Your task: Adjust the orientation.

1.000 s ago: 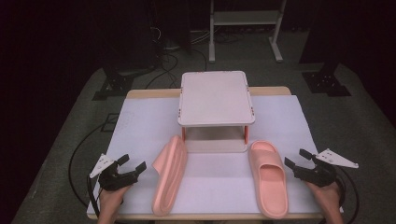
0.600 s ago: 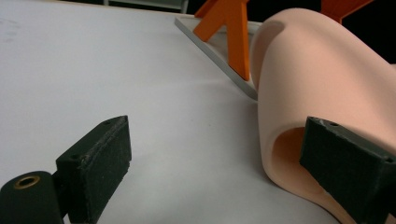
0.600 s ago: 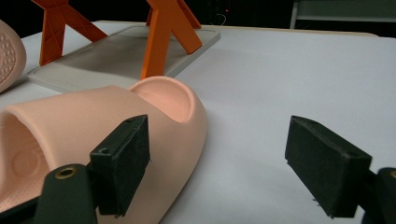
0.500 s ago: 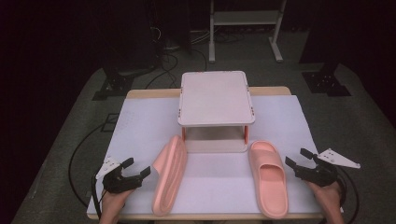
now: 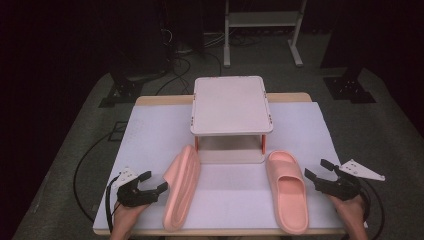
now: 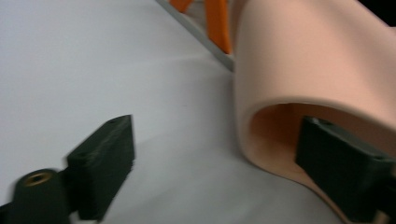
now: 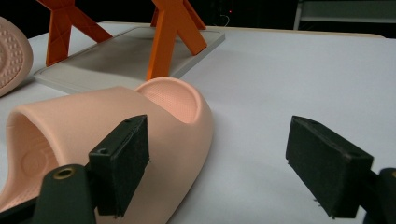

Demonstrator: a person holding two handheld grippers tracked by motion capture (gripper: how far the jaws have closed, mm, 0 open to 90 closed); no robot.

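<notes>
Two pink slippers, left slipper (image 5: 181, 187) on its side, left tool (image 5: 156, 182) unclenched, narrowing around its strap

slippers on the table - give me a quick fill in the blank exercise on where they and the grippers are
1. The left slipper lies tipped on its ____.
2. The right slipper lies flat with its sole facing ____.
3. One jaw of the left gripper reaches inside the left slipper's ____.
4. The small shelf stands on legs coloured ____.

Missing words: side; down; strap; orange
</notes>
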